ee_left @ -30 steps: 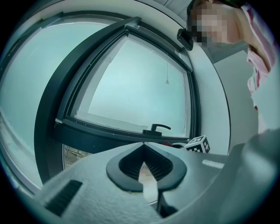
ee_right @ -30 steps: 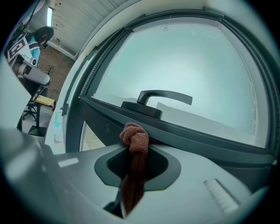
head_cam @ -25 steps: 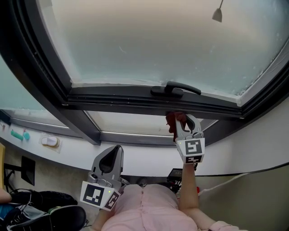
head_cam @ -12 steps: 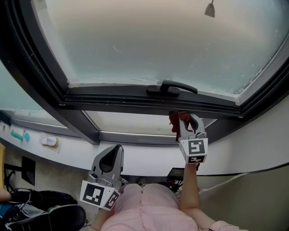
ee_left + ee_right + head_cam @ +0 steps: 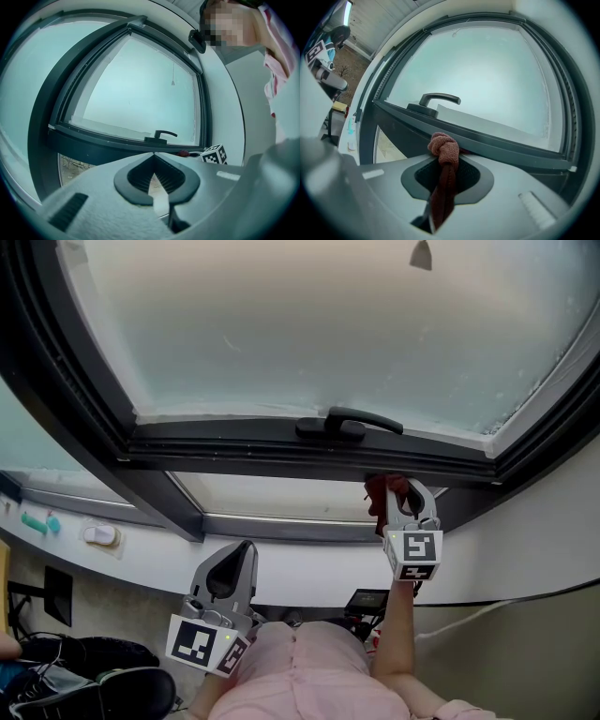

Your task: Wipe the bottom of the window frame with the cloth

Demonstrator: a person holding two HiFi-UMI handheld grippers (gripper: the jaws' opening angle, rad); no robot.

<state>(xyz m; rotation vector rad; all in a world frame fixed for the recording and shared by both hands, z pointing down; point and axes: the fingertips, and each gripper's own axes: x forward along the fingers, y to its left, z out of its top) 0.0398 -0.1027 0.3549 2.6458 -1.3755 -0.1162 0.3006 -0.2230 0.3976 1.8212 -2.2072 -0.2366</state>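
Over the past second the right gripper (image 5: 401,488) has slid to the right along the bottom of the window frame (image 5: 234,451), from just below the handle (image 5: 342,421) to a spot clearly right of it, nearer the frame's right corner. Its jaws are clenched on the red-brown cloth (image 5: 444,146), whose knotted end sticks out past the tips and presses against the dark lower rail. That sideways travel reads as a wiping stroke under way. The stretch under the handle is probably covered, and the short run to the right corner is left to do. The left gripper (image 5: 234,563) has not moved. It hangs low, near the person's body, with its jaws closed on nothing and no part in the wipe.
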